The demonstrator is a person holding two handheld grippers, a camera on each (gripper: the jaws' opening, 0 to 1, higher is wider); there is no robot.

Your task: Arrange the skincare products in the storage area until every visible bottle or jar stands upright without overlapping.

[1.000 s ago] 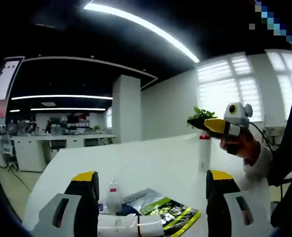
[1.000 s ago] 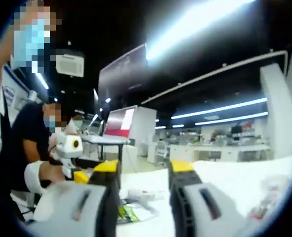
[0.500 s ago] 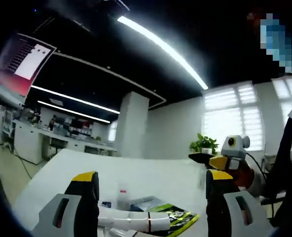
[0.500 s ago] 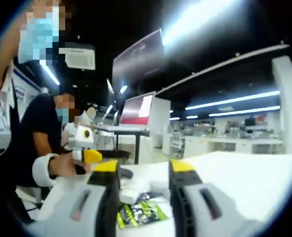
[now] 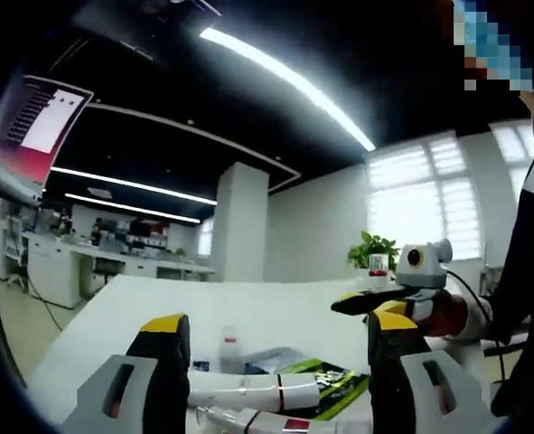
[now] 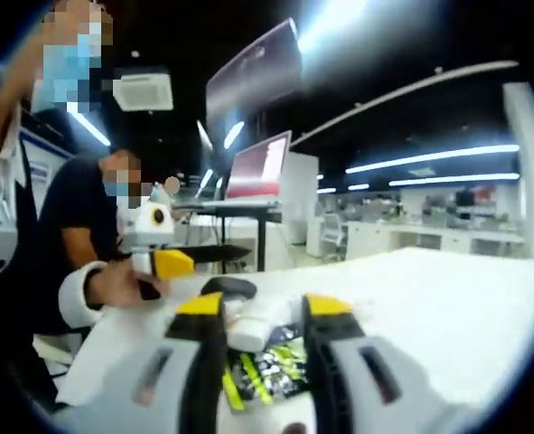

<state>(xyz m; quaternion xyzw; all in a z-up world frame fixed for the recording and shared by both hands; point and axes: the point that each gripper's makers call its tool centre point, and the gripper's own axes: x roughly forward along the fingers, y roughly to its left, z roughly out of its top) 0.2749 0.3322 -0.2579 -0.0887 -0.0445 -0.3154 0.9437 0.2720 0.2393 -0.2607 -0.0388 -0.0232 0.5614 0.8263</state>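
Both grippers were held low over a white table (image 5: 113, 312), pointing roughly toward each other, an approach posture that kept the products in sight ahead of the jaws.

**Left gripper** (image 5: 268, 336): the jaws stood wide apart with nothing between them. Beyond the fingertips, in the left gripper view, a white tube (image 5: 253, 395) with a red band lay on its side, and a second tube (image 5: 262, 421) lay just below it near the frame edge. A small bottle (image 5: 229, 347) with a red label stood upright behind them. A green and black packet (image 5: 325, 384) lay flat, touching or partly under the tubes; the exact overlap could not be determined.

**Right gripper** (image 6: 256, 304): the jaws were parted by a moderate gap and held nothing. In the right gripper view, a white product (image 6: 248, 330) with a dark cap (image 6: 229, 287) lay just past the fingertips, beside the same packet (image 6: 271, 371). The left gripper (image 6: 190, 262) entered from the left, held in the person's hand (image 6: 113, 285).

Judgement: arrangement had barely begun. The lying tubes required standing upright, clear of the packet. A tube standing on its cap would likely tip easily.
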